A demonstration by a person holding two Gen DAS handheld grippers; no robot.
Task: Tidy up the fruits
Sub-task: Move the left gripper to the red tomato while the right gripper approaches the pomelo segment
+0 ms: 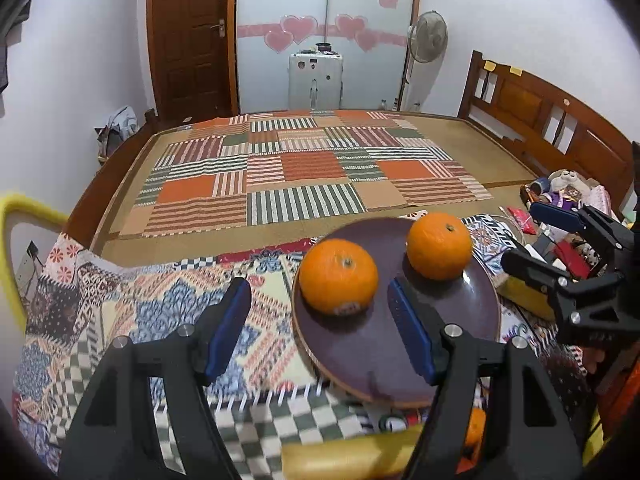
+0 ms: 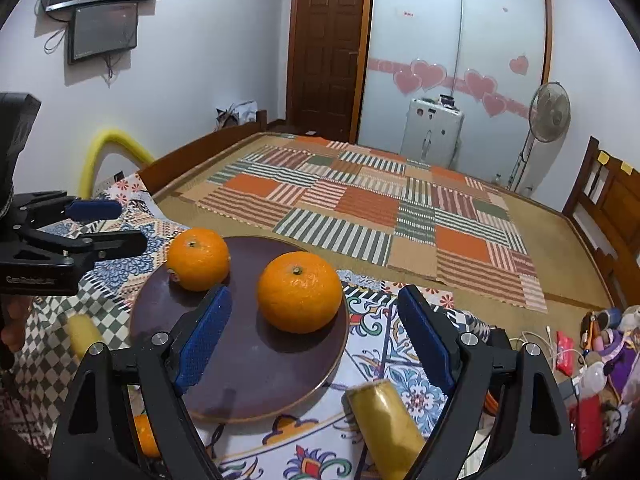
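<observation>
Two oranges sit on a dark purple plate (image 1: 452, 316) (image 2: 248, 360). The left orange (image 1: 338, 276) (image 2: 198, 259) carries a sticker; the right orange (image 1: 439, 246) (image 2: 299, 292) lies farther right. My left gripper (image 1: 320, 304) is open and empty, just short of the left orange. My right gripper (image 2: 314, 306) is open and empty, its jaws either side of the right orange without touching it. Each gripper shows in the other's view: the right one (image 1: 532, 236), the left one (image 2: 116, 226). Another orange (image 1: 474, 426) (image 2: 145, 436) lies below the plate's near edge.
The plate rests on a patterned cloth (image 1: 168, 304) (image 2: 400, 364) over a surface with yellow padded edges (image 1: 352, 454) (image 2: 384, 420). Behind lies a bed with a striped patchwork mat (image 1: 304, 168) (image 2: 380, 208). Clutter (image 1: 568, 200) (image 2: 600, 352) lies at the right.
</observation>
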